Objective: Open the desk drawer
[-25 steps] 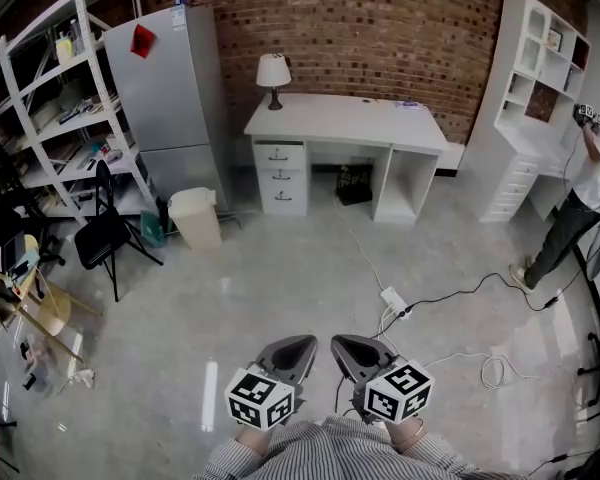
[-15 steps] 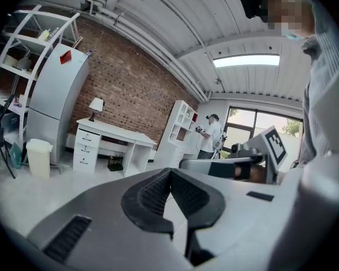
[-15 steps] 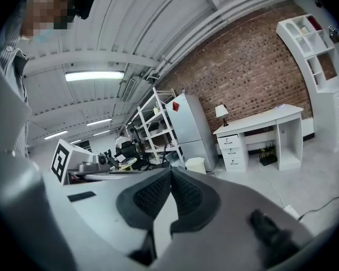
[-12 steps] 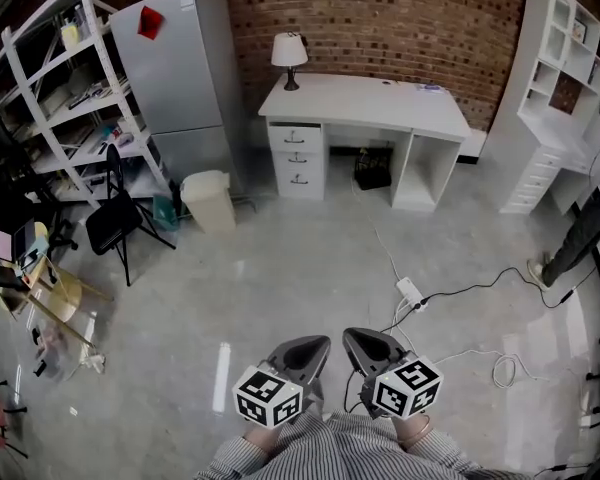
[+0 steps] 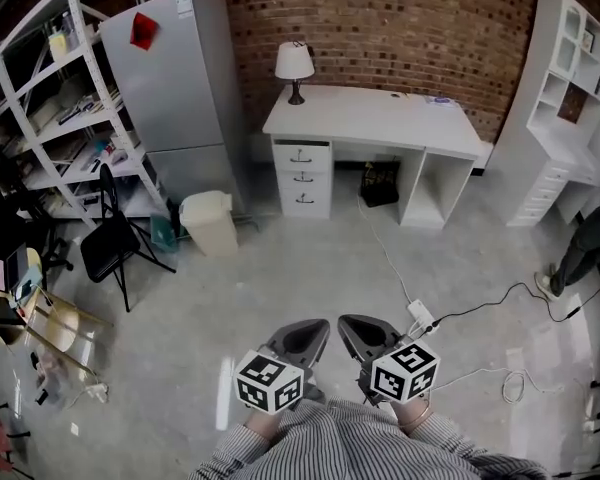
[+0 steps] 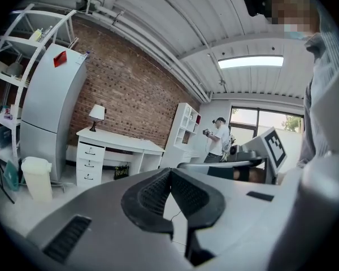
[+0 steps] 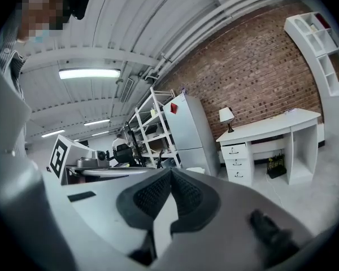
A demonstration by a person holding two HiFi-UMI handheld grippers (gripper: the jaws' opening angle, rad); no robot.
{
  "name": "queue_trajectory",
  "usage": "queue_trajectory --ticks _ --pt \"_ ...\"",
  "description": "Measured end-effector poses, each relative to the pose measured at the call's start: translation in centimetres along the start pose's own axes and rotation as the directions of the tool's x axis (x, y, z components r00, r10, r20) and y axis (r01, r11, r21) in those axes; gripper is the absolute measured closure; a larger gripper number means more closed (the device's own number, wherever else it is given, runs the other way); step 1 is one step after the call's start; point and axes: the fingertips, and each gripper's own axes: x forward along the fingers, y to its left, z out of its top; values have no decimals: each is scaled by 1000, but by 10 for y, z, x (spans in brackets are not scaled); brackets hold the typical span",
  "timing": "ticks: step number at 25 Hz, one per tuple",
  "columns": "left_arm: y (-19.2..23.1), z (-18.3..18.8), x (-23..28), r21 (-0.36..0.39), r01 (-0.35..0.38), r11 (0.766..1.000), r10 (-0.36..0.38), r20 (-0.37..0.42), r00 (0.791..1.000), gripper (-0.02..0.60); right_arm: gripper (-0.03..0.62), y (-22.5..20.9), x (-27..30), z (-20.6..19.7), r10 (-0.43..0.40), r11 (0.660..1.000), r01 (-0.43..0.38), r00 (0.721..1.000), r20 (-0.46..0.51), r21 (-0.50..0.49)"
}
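Note:
A white desk [image 5: 380, 118] stands against the brick wall, far ahead of me. Its stack of three drawers [image 5: 303, 178] sits under the left end, all pushed in, with small dark handles. The drawers also show in the left gripper view [image 6: 90, 164] and the right gripper view [image 7: 236, 162]. My left gripper [image 5: 315, 334] and right gripper [image 5: 352, 329] are held side by side low in the head view, near my body, both shut with nothing between the pads. Several steps of floor lie between them and the desk.
A table lamp [image 5: 294, 68] stands on the desk's left end. A grey fridge [image 5: 170, 78], a white bin [image 5: 208, 223], a black chair [image 5: 110, 243] and metal shelving [image 5: 40, 118] fill the left. A power strip [image 5: 421, 316] with cables lies on the floor ahead right. A white bookcase [image 5: 570, 98] stands at right.
The desk, fridge and bin have come nearer and lower in the head view as I moved forward. Both grippers stay side by side and shut.

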Motion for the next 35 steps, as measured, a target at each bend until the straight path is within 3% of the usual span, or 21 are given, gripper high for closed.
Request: queue_trajectory --ticks 8,18,22,27,35 --pt "91 35 35 -21 25 999 -25 3 1000 569 578 -39 84 38 -52 999 52 998 25 -6" --pt "163 52 73 -79 12 997 -11 10 1000 569 577 -84 132 41 -62 998 63 997 -38 31" --pt "184 64 96 -62 10 998 -8 25 1000 569 577 -107 158 52 -46 998 47 998 -33 29" --pt "218 73 142 -75 26 997 -25 18 1000 569 577 -157 195 72 -74 997 74 997 -22 -12" --pt "278 134 237 -21 5 1000 -4 36 999 569 578 -246 262 146 -1 1000 1 1000 14 -13"
